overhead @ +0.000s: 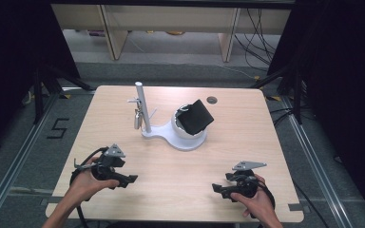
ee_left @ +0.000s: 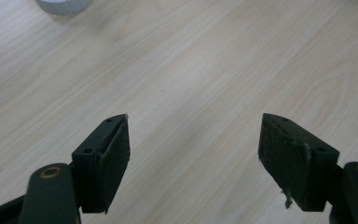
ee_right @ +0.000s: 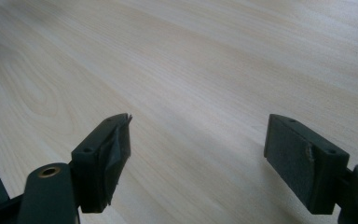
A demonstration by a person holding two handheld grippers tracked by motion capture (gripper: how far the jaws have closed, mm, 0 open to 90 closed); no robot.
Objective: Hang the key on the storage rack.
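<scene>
A white stand (overhead: 173,137) sits on the wooden table (overhead: 123,104) at the middle back. It has an upright pole (overhead: 142,107) with a small metal piece (overhead: 136,118) hanging beside it, and a round cup part holding a tilted black block (overhead: 196,116). My left gripper (overhead: 126,179) rests near the front left, held by a hand, jaws pointing right; it is open (ee_left: 193,140) over bare wood. My right gripper (overhead: 221,190) lies near the front right, jaws pointing left, also open (ee_right: 198,142) with nothing between its pads.
A round grey grommet (overhead: 212,99) is set in the table near the back edge. A grey edge of the stand's base (ee_left: 63,5) shows at the top left of the left gripper view. Floor rails, cables and shelving legs surround the table.
</scene>
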